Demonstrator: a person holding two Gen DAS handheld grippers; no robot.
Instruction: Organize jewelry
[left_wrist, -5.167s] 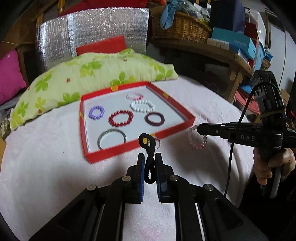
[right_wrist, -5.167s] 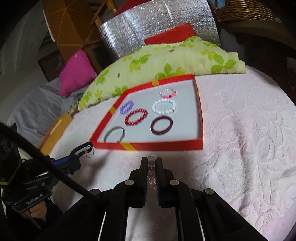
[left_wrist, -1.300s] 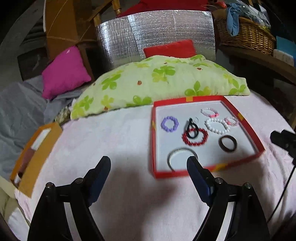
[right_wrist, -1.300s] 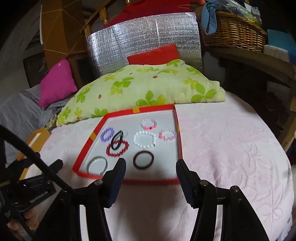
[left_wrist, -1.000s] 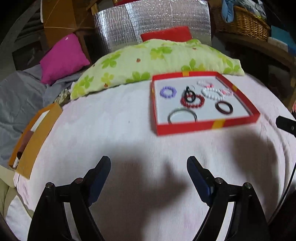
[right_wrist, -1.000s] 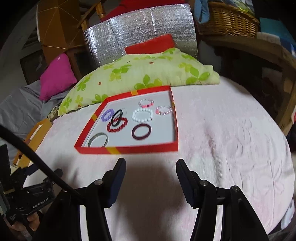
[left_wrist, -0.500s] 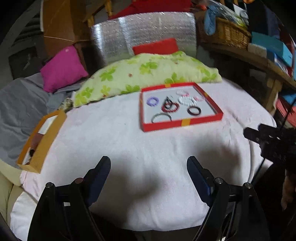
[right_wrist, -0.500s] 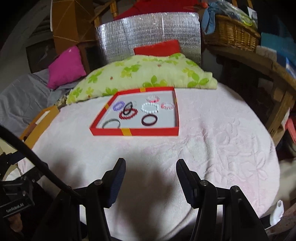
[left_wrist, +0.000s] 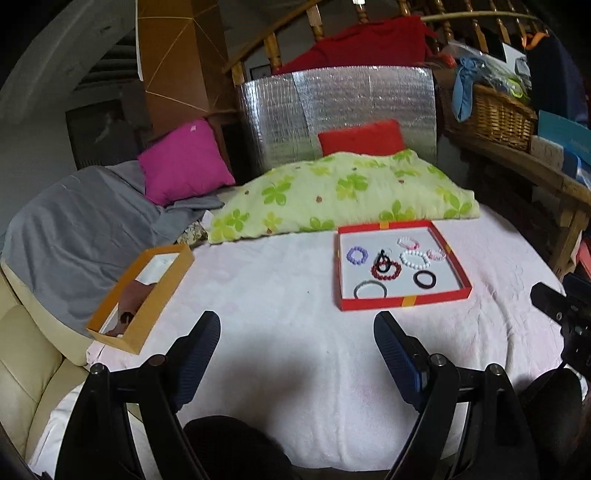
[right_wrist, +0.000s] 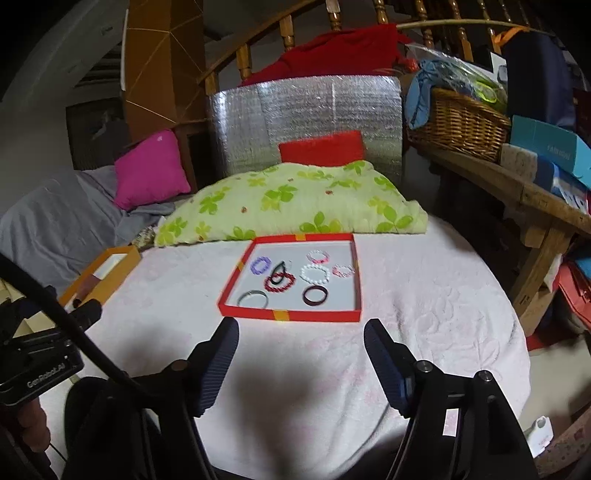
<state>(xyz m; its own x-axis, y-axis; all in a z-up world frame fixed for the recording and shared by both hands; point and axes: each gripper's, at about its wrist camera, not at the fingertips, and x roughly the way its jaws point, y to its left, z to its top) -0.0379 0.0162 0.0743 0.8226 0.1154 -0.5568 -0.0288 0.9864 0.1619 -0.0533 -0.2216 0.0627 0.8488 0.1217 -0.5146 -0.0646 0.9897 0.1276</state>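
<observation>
The red tray (left_wrist: 404, 302) lies flat on the pink bedspread (left_wrist: 280, 295) at 12 o'clock from both grippers, its long axis running left-right. Inside it, the black hair tie (right_wrist: 277, 276) stretches toward 1 o'clock across the dark-red bead bracelet (right_wrist: 279, 283). The left gripper (left_wrist: 297, 349) and right gripper (right_wrist: 301, 352) are spread wide, holding nothing.

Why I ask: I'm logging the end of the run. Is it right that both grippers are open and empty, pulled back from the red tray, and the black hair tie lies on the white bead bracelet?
Not quite. In the right wrist view the black hair tie lies on the dark red bead bracelet, not the white bead bracelet beside it. The rest holds: the left gripper and right gripper are open, empty, back from the red tray.
</observation>
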